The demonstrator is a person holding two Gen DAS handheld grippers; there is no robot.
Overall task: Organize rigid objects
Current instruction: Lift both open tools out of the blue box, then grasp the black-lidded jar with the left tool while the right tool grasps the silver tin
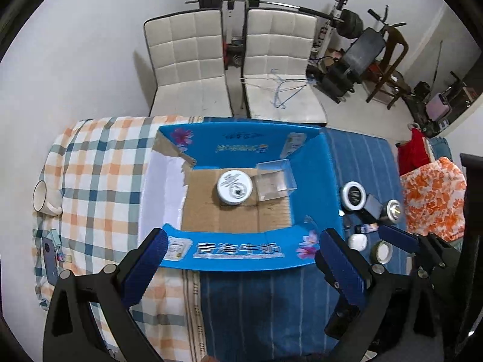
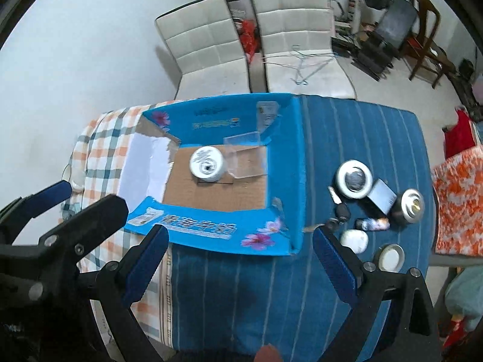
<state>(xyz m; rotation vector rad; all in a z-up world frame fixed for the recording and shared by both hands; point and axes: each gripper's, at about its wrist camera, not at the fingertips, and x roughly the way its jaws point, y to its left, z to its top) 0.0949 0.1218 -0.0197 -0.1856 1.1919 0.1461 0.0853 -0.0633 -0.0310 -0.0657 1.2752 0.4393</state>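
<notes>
- Done so far, as I judge it: two things already sit in the blue box (image 1: 238,250) — a round white tin (image 1: 235,187) and, touching its right side, a clear plastic case (image 1: 275,181), both on the cardboard floor toward the far wall, straight ahead of the left gripper (image 1: 241,259).
- Left to do (most of the job, by the look of it): a cluster lies on the blue striped cloth (image 2: 241,295) ahead and to the right of the right gripper (image 2: 238,259) — a white ring-shaped dish (image 2: 354,179), a small grey box (image 2: 382,197) touching it, a silver-topped can (image 2: 409,206), a car key (image 2: 341,211), a small bottle lying flat (image 2: 372,223), a white pebble-like case (image 2: 354,239) and a round lidded tin (image 2: 391,256).
- Both grippers hang with fingers spread wide and nothing between them, just short of the box's near wall.
- The right gripper's right finger (image 2: 335,268) is nearest the white case and the key.
- In the way: the box's right wall stands between the cluster and the box floor, so each item likely needs lifting over it; the items are crowded, some touching.
- Off to the left gripper's far left, on the checked cloth (image 1: 99,181), are a mug (image 1: 42,197) and a phone (image 1: 49,259) (whether they belong to the task I cannot tell).
</notes>
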